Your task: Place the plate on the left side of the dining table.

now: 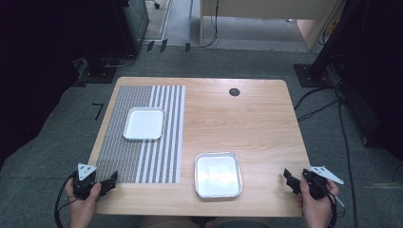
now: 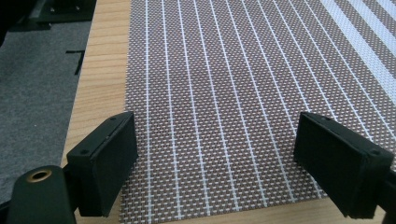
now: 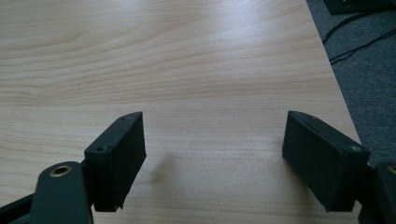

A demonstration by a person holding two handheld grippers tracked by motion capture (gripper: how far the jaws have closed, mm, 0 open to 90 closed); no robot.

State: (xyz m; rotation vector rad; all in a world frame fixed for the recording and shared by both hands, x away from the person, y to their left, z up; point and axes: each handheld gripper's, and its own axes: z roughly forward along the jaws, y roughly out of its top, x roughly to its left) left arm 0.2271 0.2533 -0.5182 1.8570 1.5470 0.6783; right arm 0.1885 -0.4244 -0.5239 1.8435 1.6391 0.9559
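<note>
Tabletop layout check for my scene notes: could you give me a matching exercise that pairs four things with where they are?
1. white tray
2. metal tray
3. left gripper
4. right gripper

a. on bare wood, near the front edge
b. on the striped placemat
c. over the table's front right corner
d. at the placemat's front left corner

Pairs: 1-b, 2-a, 3-d, 4-c

The table [image 1: 256, 118] is of light wood with a clear grain, smooth and with a soft shine where the light falls on it. The placemat [image 1: 142, 142] is a woven material — a coarse mesh, matt, with white stripes. The near tray [image 1: 217, 175] looks like metal, bright and reflecting (its rim shines most), while the far tray [image 1: 143, 123] looks white and more matt. The left gripper [image 2: 215, 158] and the right gripper [image 3: 212, 158] have black, matt jaws — probably plastic. The floor [image 1: 62, 123] is grey carpet, rough.
</note>
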